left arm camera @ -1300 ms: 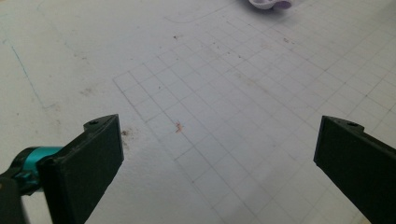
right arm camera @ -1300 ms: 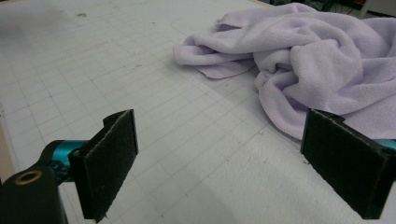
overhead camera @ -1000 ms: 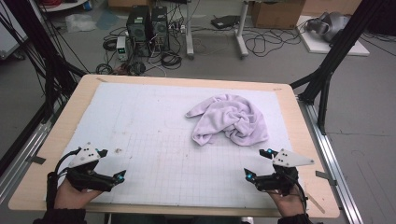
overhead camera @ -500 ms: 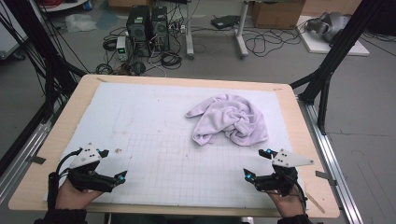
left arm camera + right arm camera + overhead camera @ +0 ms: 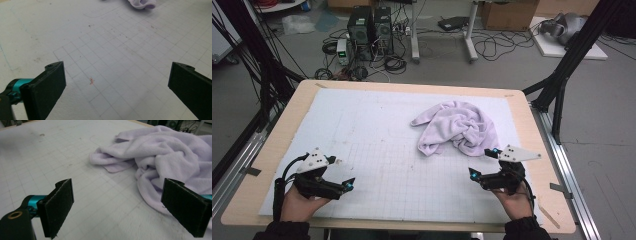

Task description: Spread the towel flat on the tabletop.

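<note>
A crumpled pale lilac towel (image 5: 457, 127) lies on the white gridded mat (image 5: 372, 125), right of centre. My right gripper (image 5: 482, 162) is held just short of the towel's near edge, open and empty. In the right gripper view the towel (image 5: 162, 152) spreads close ahead, reaching down behind the right-hand jaw, and the right gripper (image 5: 122, 205) has bare mat in its gap. My left gripper (image 5: 343, 173) rests near the front left of the mat, open, far from the towel. In the left gripper view the left gripper (image 5: 117, 85) frames bare grid, with a bit of towel (image 5: 141, 3) at the top edge.
The mat covers a wooden table (image 5: 277, 145) with metal rails along both sides. Black frame legs (image 5: 562, 75) stand at the back corners. Computers and cables (image 5: 372, 30) lie on the floor beyond the far edge.
My right gripper has crept forward a little toward the towel's near edge. The left gripper has shifted slightly to the right. The towel has not moved.
</note>
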`<action>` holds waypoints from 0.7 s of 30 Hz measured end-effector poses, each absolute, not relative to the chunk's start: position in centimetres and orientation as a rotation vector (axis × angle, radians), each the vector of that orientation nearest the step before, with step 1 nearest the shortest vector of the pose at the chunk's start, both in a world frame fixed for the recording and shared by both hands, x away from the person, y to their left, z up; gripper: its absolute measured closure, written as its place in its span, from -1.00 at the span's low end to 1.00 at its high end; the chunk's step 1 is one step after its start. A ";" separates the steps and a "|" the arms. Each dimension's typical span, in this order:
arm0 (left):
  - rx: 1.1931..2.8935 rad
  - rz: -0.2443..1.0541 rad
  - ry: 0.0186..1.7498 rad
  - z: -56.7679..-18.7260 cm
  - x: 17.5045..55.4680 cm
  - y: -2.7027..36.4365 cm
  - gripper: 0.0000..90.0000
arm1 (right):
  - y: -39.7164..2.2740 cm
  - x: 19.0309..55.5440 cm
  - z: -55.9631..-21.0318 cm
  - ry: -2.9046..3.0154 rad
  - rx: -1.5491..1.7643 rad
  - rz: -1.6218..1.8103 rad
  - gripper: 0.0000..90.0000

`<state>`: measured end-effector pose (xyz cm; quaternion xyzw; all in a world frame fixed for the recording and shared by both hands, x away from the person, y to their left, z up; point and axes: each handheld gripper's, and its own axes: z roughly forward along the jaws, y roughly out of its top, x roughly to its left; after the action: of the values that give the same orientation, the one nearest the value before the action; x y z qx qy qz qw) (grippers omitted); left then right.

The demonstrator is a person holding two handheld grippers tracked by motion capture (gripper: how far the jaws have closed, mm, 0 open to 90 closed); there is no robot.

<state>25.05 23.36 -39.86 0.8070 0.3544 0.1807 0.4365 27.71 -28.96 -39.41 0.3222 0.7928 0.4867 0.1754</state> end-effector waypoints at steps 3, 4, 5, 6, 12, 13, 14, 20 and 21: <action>2.001 0.458 0.875 -39.8 25.2 23.2 -0.96 | -28.2 28.8 -39.1 2.250 0.899 1.378 -0.77; 2.001 0.458 0.870 -39.8 25.2 23.1 -0.96 | -28.2 28.8 -39.1 2.250 0.899 1.378 -0.77; 2.000 0.463 0.871 -39.8 25.3 23.1 -0.96 | -27.9 29.1 -39.0 2.252 0.896 1.374 -0.77; 2.006 0.465 0.867 -39.8 25.4 23.1 -0.96 | -27.4 29.6 -38.8 2.264 0.874 1.363 -0.77; 2.004 0.476 0.860 -39.7 25.9 22.8 -0.96 | -26.7 30.3 -38.3 2.275 0.860 1.356 -0.77; 2.001 0.477 0.858 -39.7 25.9 22.8 -0.96 | -26.6 30.4 -38.3 2.276 0.862 1.356 -0.77; 1.998 0.479 0.858 -39.7 26.0 22.7 -0.96 | -26.5 30.6 -38.2 2.282 0.860 1.351 -0.77; 1.990 0.479 0.838 -39.2 26.3 21.9 -0.96 | -26.5 31.7 -37.9 2.291 0.861 1.338 -0.77; 1.990 0.478 0.833 -39.1 26.4 21.7 -0.96 | -26.5 31.9 -37.8 2.290 0.863 1.336 -0.77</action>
<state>26.43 21.70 -39.12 0.8047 0.3367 0.1933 0.4492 31.93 -26.47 -37.81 0.3047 0.8085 0.4717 0.1757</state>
